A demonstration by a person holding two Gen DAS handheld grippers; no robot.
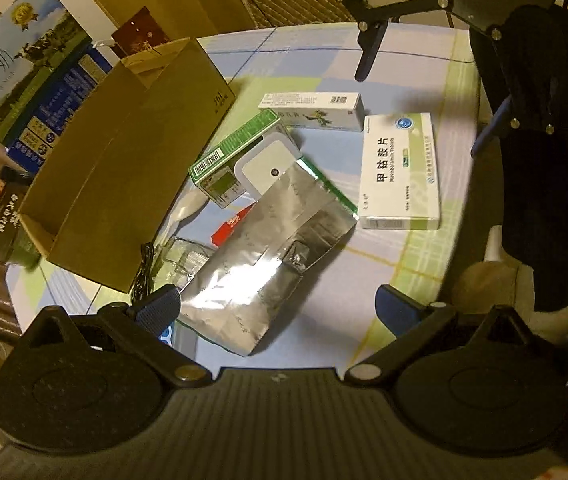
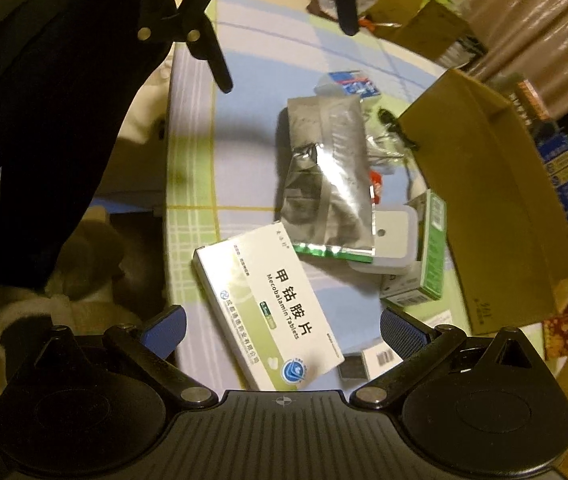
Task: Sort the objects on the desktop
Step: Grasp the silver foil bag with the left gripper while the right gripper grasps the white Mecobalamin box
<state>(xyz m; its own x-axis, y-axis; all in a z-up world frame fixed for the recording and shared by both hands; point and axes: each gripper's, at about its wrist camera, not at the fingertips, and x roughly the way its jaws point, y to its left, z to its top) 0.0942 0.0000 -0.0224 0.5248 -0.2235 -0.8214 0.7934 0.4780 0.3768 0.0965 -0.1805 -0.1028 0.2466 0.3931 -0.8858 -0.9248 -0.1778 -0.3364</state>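
A silver foil pouch (image 1: pixel 268 256) (image 2: pixel 330 172) lies in the middle of the checked tablecloth, partly over a white square device (image 1: pixel 262 166) (image 2: pixel 394 238) and a green box (image 1: pixel 236 148) (image 2: pixel 430 248). A white Mecobalamin tablet box (image 1: pixel 402 170) (image 2: pixel 270 304) lies beside the pouch. A long white carton (image 1: pixel 316 110) sits further back. My left gripper (image 1: pixel 280 308) hovers open just above the pouch's near end. My right gripper (image 2: pixel 282 328) hovers open over the tablet box. Each gripper shows at the far side of the other's view, as the right gripper (image 1: pixel 424 92) and the left gripper (image 2: pixel 288 48).
An open brown cardboard box (image 1: pixel 132 160) (image 2: pixel 492 200) stands beside the pile. A milk carton case (image 1: pixel 32 72) and other boxes stand behind it. A black cable (image 1: pixel 144 276) and clear wrapper (image 1: pixel 184 258) lie by the cardboard box. A person's dark sleeve (image 1: pixel 540 160) (image 2: pixel 44 100) hangs at the table's edge.
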